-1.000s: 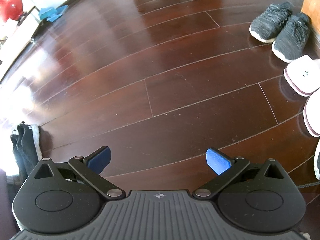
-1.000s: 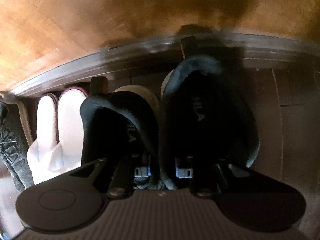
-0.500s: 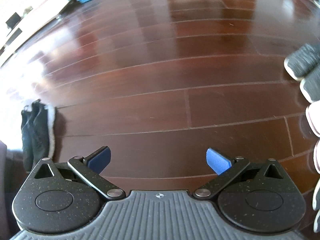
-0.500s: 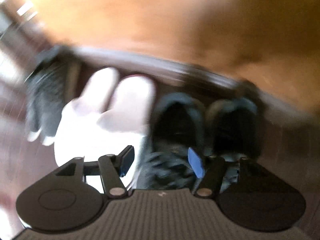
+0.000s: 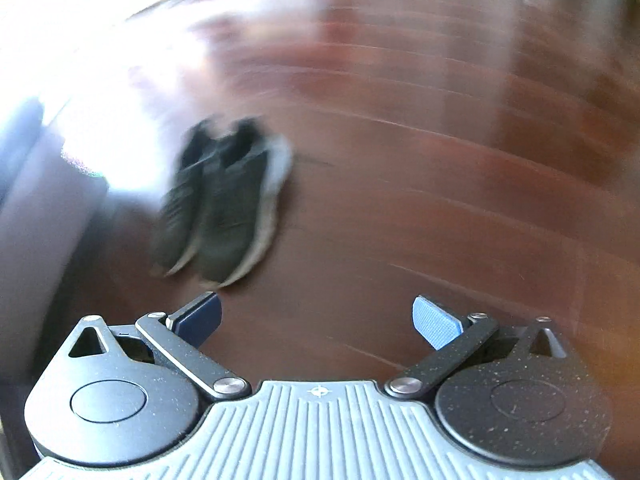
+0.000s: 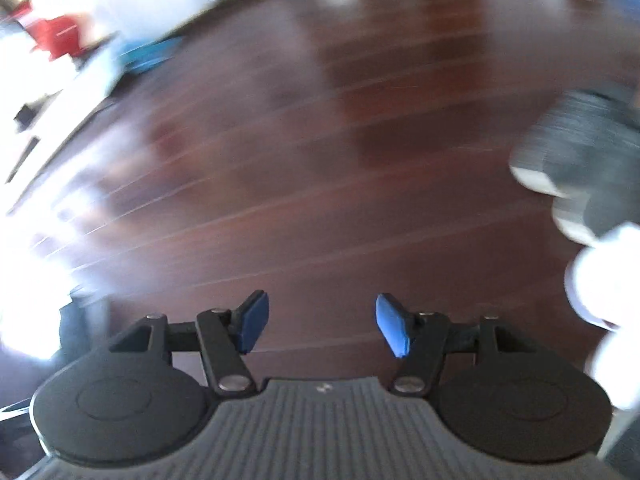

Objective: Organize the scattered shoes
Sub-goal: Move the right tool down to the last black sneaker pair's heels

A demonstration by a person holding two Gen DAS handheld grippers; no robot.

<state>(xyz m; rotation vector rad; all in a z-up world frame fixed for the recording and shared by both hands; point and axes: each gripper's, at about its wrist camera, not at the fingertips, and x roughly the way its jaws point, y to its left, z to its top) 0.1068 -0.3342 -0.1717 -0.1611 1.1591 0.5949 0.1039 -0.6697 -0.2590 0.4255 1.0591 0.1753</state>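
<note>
A pair of dark sneakers with pale soles (image 5: 224,204) lies side by side on the dark wood floor, blurred, just ahead and left of my left gripper (image 5: 316,320), which is open and holds nothing. My right gripper (image 6: 322,326) is open over bare floor, nothing between its blue pads. At the right edge of the right wrist view are blurred grey knit sneakers (image 6: 588,160) and white slippers (image 6: 612,280).
Dark wood floor (image 5: 400,140) stretches ahead in both views. A grey upholstered edge (image 5: 36,216) stands at the left of the left wrist view. White furniture, a red object (image 6: 56,36) and a blue item (image 6: 152,56) sit at the far left of the right wrist view.
My right gripper has let go of the black shoes by the wall, opened and swung left over open floor. My left gripper has swung left; the dark sneaker pair now lies close ahead.
</note>
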